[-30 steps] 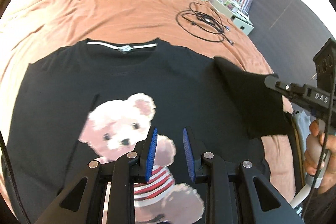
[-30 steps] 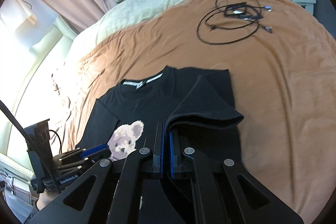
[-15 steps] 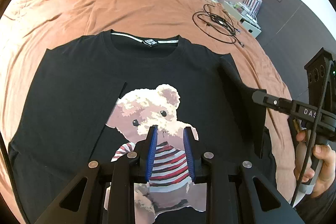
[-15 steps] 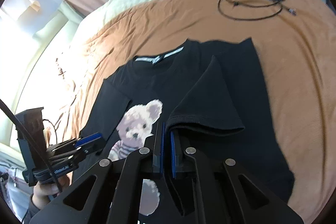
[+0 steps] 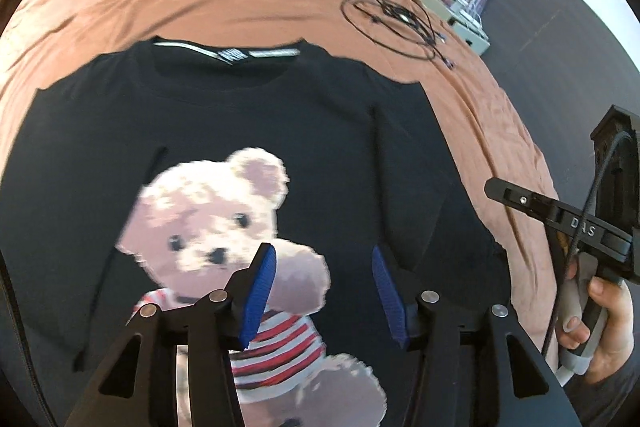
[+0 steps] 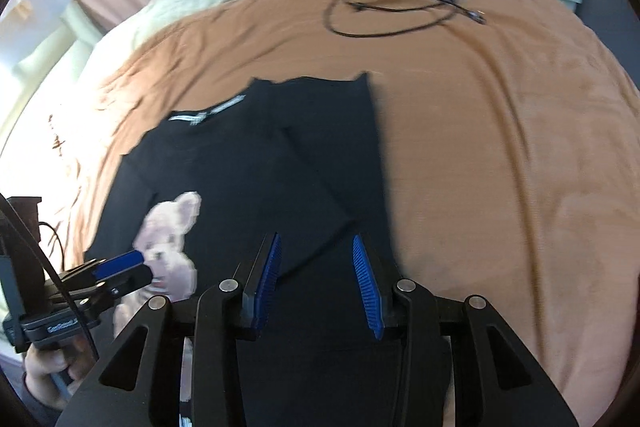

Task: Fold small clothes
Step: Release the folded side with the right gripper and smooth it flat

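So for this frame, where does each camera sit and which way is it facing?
Left wrist: on the left gripper, angled down over the bear print of the black T-shirt; jaws opening, nothing between; the right gripper and hand show at right.
Right wrist: on the right gripper, angled down over the shirt's folded-in sleeve; jaws opening, empty; the left gripper shows at lower left.
Shared: the shirt, the orange blanket, the coiled cables.
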